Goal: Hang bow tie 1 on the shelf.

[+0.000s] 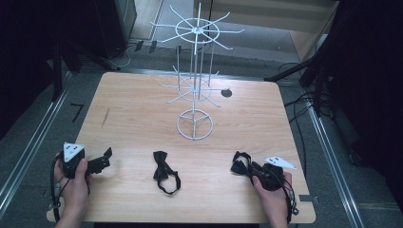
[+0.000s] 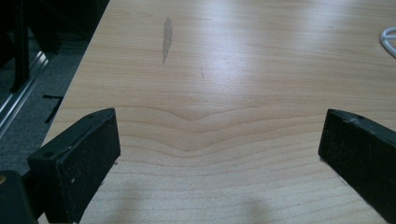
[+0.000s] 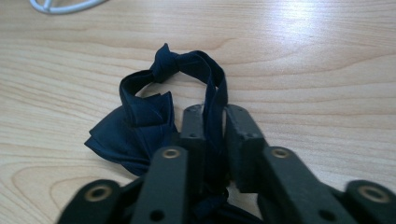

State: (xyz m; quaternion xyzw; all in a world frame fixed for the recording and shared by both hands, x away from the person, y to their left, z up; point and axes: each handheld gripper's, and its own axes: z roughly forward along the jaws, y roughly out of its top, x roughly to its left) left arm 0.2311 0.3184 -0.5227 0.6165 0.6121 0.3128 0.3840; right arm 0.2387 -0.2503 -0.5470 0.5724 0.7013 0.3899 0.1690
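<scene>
While the right gripper lay right of the white wire rack's base ring, its jaws pinched the strap of a dark bow tie, whose lower part was hidden under the jaws. A second bow tie lay in front of that ring, untouched. Left of the ring, the left gripper stood wide apart over bare table, its right jaw cut off by the frame.
</scene>
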